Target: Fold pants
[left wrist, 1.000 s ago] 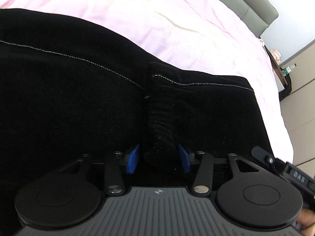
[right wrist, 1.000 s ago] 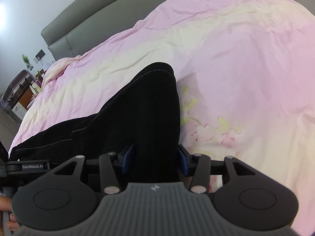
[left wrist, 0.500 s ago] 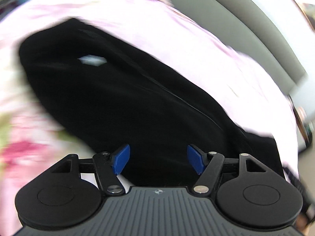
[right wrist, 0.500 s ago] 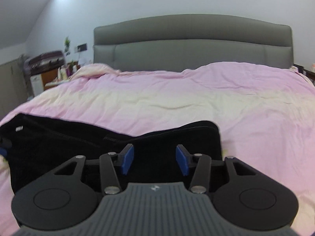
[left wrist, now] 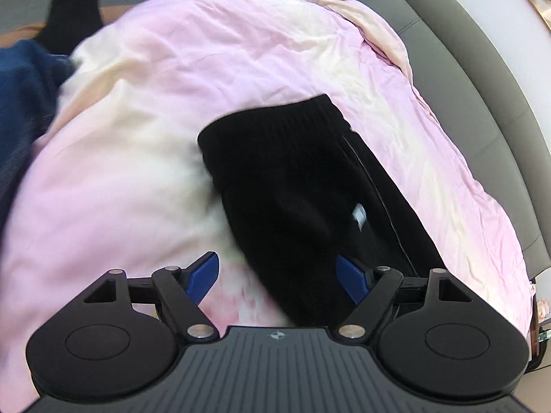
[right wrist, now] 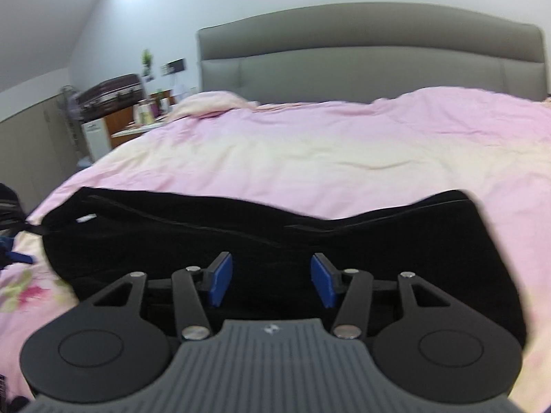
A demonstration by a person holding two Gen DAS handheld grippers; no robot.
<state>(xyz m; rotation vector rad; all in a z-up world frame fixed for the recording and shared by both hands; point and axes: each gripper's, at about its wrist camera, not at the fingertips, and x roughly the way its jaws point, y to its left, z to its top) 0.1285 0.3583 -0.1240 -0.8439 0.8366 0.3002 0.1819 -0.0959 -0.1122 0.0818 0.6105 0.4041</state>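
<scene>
Left wrist view: left gripper with jaws spread wide, holding nothing, blue pads apart over the near end of the black pants. Pants spread flat on the pink duvet, running away toward the ribbed waistband at the far end. Near end of the pants cut off behind the gripper body. One small white tag on the fabric, lettering too blurred to read. Duvet just ahead of the left pad smeared by motion blur. One grey headboard along the right. Blue cloth at the left edge, hard to identify.

Right wrist view: right gripper likewise wide open, empty, two blue pads hovering over the pants. One pair of pants only, lying in a long band across the duvet, right portion partly hidden by the gripper body, edges blurred. Same white tag near the left end. At the far left edge, a sliver of blue and black, probably the other gripper, mostly cut off. Beyond: grey headboard, one dark suitcase on a cabinet, a small plant, bottles too blurred to count.
</scene>
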